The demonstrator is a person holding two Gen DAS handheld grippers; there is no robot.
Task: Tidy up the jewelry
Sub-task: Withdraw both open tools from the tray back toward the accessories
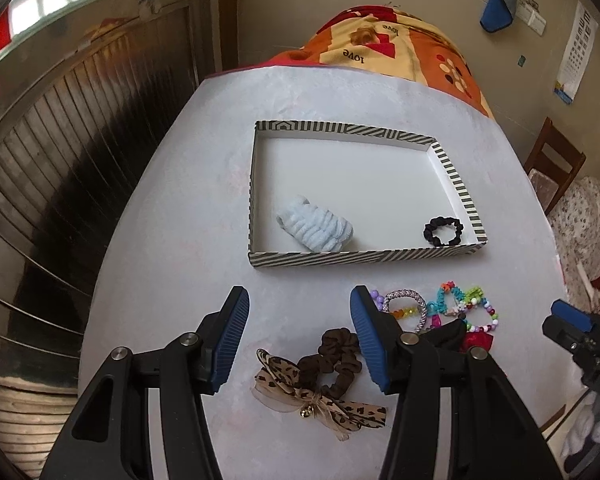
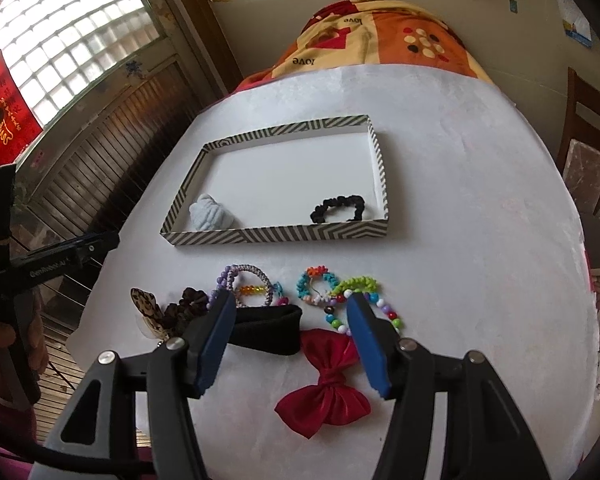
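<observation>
A striped shallow box [image 1: 364, 258] [image 2: 276, 236] lies mid-table, holding a pale blue scrunchie [image 1: 316, 228] [image 2: 212, 212] and a black scrunchie [image 1: 443, 231] [image 2: 338, 208]. In front of it lie a brown scrunchie with a leopard bow [image 1: 320, 384] [image 2: 168, 314], several bead bracelets [image 1: 460, 308] [image 2: 332, 288], a black headband [image 2: 266, 330] and a red bow [image 2: 326, 384]. My left gripper [image 1: 300, 340] hovers open above the brown scrunchie, nothing between its pads. Over the red bow and headband, my right gripper [image 2: 290, 340] stands open and empty.
The table has a pale cover [image 2: 460, 200], with a patterned orange cloth [image 1: 400, 48] at its far end. A wooden chair [image 2: 588, 148] stands on the right and slatted wooden panelling [image 1: 80, 140] on the left. A hand [image 2: 4, 344] grips the left tool.
</observation>
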